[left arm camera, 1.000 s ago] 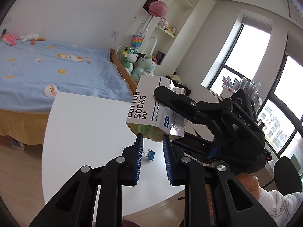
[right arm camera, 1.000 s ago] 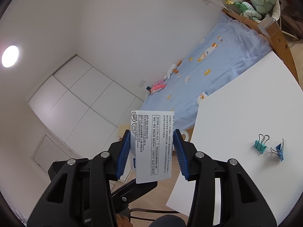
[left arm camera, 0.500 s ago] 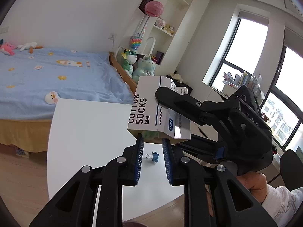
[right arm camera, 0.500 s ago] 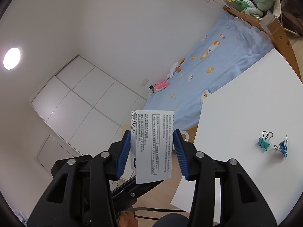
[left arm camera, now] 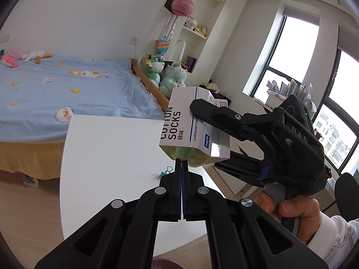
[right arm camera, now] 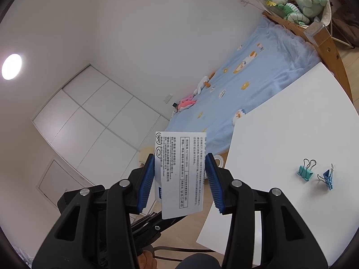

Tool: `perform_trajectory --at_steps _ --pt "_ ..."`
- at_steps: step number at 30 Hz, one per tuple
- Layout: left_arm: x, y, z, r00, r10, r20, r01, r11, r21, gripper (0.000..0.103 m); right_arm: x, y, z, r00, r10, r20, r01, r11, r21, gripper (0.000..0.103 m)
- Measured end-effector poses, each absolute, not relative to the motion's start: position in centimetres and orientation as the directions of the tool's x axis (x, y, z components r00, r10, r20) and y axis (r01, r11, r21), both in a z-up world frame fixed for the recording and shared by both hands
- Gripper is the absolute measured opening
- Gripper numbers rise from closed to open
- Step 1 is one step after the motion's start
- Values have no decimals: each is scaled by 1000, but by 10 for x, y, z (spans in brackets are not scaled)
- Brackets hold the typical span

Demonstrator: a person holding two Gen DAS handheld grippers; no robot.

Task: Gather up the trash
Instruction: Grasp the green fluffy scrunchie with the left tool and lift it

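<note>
Now the left claw (left arm camera: 181, 168) has snapped shut on the green fluffy stuff (left arm camera: 193, 155) poking from the bottom of the sock box (left arm camera: 179, 123), so it can pull it out. Its pinch sits at 6 o'clock under the box, which the right claw (right arm camera: 180, 177) holds.

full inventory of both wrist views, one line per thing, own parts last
cotton socks box: 1, white, held in air above table edge
green fuzzy item: 1, pale green, sticking out of box's open underside
binder clips: 2, teal and blue, on table
table: 1, white
bed: 1, blue cover
plush toys: several, green, at bed's end
shelf unit: 1, white, by wall
right gripper: black, blue pads, shut on box
left gripper: black, shut on green item
hand: 1, gripping right handle
</note>
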State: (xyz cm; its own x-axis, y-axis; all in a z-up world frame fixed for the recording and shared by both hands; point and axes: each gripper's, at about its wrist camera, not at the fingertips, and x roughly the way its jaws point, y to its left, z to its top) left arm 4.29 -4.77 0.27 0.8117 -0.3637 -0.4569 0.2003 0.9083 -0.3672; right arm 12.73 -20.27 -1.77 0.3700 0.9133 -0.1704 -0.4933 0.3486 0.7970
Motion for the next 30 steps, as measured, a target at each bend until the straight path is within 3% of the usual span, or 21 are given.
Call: perform_trajectory --at_steps 14,30 --pt "28 -49 -4 764 -334 -552 199 936 -290 0 124 -222 -17 457 845 -279 -473 496 728 45" --pt "14 -52 -15 688 -266 -675 197 964 -179 0 84 -206 -20 449 592 -669 -559 770 307 45"
